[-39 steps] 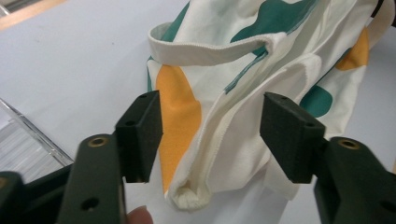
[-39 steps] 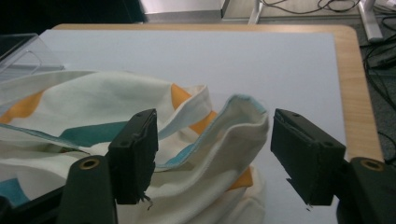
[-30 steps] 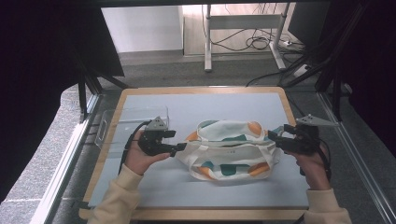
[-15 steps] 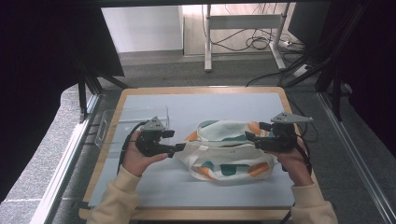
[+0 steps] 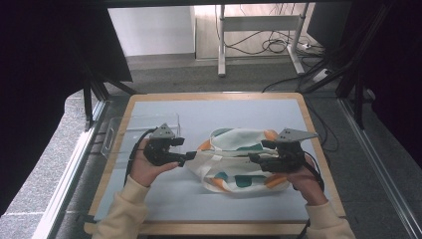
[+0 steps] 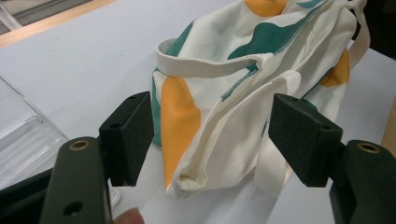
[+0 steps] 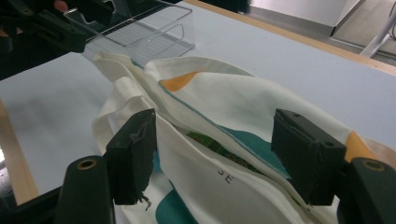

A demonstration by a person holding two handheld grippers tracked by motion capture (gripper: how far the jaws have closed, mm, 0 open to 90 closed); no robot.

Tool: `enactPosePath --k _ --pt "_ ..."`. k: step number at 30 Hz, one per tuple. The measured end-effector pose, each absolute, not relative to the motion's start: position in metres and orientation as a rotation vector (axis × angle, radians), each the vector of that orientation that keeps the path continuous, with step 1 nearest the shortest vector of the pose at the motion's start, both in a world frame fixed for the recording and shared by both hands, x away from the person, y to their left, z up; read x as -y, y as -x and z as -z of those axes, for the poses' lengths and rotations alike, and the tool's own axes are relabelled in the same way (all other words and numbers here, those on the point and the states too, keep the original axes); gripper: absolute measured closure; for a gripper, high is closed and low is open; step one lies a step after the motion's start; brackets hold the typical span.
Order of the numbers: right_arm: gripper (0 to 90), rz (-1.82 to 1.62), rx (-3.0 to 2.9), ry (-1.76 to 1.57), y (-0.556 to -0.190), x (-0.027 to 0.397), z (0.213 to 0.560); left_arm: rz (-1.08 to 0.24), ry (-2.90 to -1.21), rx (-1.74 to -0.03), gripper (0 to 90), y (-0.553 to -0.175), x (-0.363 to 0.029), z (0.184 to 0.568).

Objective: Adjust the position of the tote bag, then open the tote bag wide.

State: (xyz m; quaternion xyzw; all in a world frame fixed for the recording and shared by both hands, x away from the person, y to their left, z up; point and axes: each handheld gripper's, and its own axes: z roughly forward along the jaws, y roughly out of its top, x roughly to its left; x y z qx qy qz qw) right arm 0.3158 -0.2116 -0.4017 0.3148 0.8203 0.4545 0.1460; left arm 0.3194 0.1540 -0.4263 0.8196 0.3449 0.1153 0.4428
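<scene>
1. tote bag point(image 5: 239, 162), cream canvas with teal and orange shapes, lies crumpled on the pale blue mat point(image 5: 199, 112) near the middle of the wooden-edged table point(image 5: 119, 129).
2. left gripper point(image 5: 190, 156) sits at the bag's left end, its jaws standing wide; in the left gripper view the folded corner of the bag point(image 6: 243, 93) lies between the pads without either pad pressing on it.
3. a cream strap point(image 6: 210, 65) runs across the bag's open mouth in that view, and a second strap hangs down beside the far pad.
4. right gripper point(image 5: 255, 156) reaches over the bag's right half, and its jaws have just been closing a little, though they are wide apart; in the right gripper view the bag's upper folds point(image 7: 219, 116) lie between the pads, not clamped.
5. a clear plastic tray point(image 5: 142, 130) sits on the mat just behind the left gripper, apart from the bag.
6. cream sleeves point(image 5: 124, 211) enter from the bottom edge of the high view.
</scene>
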Motion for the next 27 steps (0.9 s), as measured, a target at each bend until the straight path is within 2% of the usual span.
enactPosePath --k 27 --pt "37.1 -1.238 -2.503 -0.819 -0.310 0.192 0.420 -0.277 -2.045 -0.839 30.5 -0.325 -0.149 0.428"
